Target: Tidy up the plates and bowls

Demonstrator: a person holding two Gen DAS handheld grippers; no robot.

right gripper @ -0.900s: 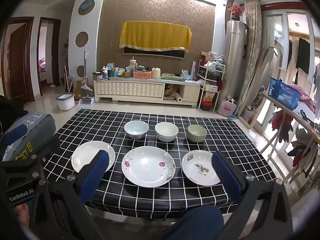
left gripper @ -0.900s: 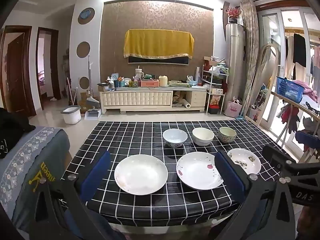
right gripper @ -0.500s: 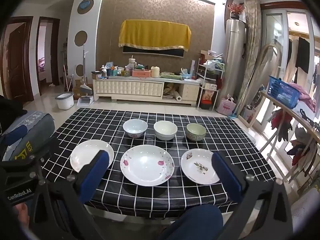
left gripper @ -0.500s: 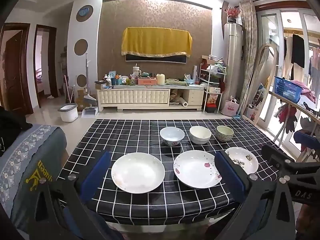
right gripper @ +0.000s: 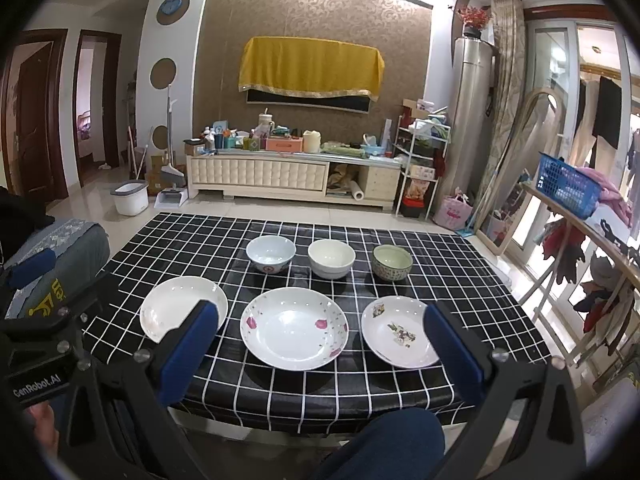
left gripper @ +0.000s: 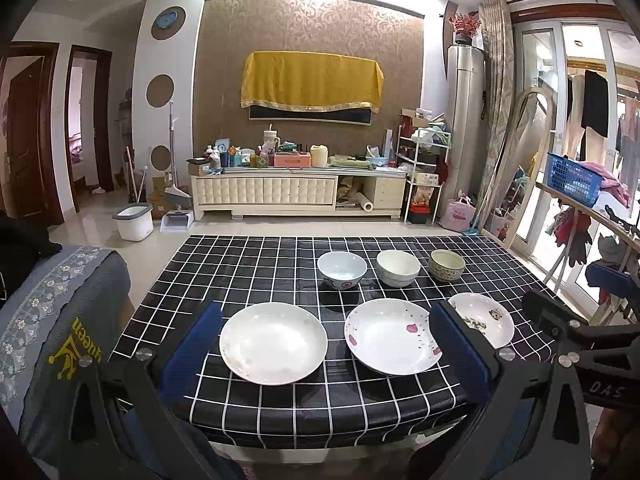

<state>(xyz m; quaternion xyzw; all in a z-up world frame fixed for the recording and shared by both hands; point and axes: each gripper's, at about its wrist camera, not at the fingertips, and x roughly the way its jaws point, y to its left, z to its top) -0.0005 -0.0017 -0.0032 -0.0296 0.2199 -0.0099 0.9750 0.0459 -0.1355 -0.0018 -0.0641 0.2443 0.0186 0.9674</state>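
Three white plates lie in a front row on the black checked table (left gripper: 240,264): a plain plate (left gripper: 273,343), a pink-flowered plate (left gripper: 394,336) and a smaller patterned plate (left gripper: 482,317). Behind them stand a pale blue bowl (left gripper: 342,269), a cream bowl (left gripper: 398,268) and a green-rimmed bowl (left gripper: 447,265). My left gripper (left gripper: 326,350) is open and empty, held before the table's front edge. My right gripper (right gripper: 320,350) is open and empty too, facing the flowered plate (right gripper: 294,328). The right view also shows the plain plate (right gripper: 176,312) and the patterned plate (right gripper: 396,330).
A grey cushioned seat (left gripper: 52,320) stands left of the table. A drying rack with clothes and a blue basket (left gripper: 574,178) stands on the right. A TV cabinet (left gripper: 296,194) and a white bin (left gripper: 134,222) are across the floor behind.
Both views have shifted slightly; the dishes sit a little further left in the left wrist view. Nothing on the table has moved and both grippers stay open.
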